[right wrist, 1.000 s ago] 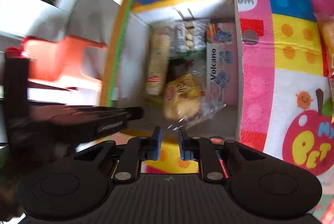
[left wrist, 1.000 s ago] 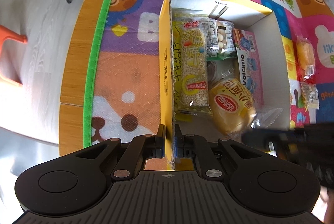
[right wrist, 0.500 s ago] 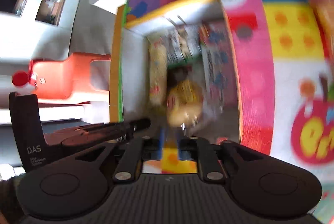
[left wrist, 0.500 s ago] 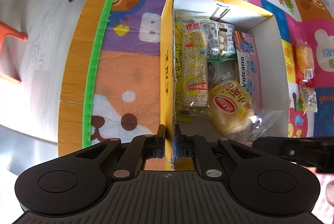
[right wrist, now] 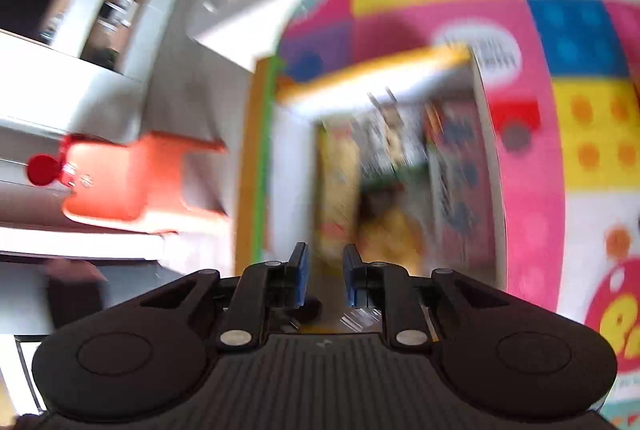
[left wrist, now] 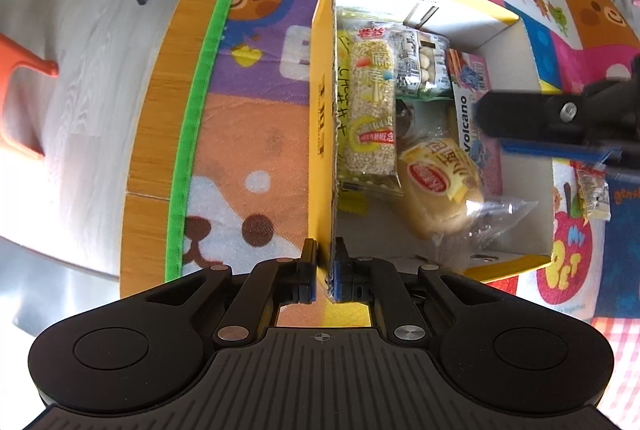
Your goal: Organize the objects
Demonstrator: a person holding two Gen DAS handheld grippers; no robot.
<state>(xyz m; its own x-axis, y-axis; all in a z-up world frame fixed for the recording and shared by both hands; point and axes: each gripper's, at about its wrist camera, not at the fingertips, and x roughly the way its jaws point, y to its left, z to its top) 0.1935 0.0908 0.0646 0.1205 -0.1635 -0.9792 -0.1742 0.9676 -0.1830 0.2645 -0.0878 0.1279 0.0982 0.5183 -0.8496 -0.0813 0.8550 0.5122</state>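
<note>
With the left gripper point(left wrist: 324, 266) clamped on the yellow box point(left wrist: 322, 133) wall, the right gripper point(right wrist: 323, 280), its fingers narrowly parted and empty, hangs over the box's right side, nearer the small snack packet point(left wrist: 595, 193) lying outside on the mat point(left wrist: 260, 109)

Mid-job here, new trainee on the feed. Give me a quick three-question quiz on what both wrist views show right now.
1. True or false: the left tool is clamped on the wall of the yellow box.
2. Which snack lies nearest that clamped wall? A) grain bar pack B) Volcano box C) bun packet
3. Fill in: the right tool is ____ and grips nothing.

Key: 1 true. 2 A. 3 open.
</note>
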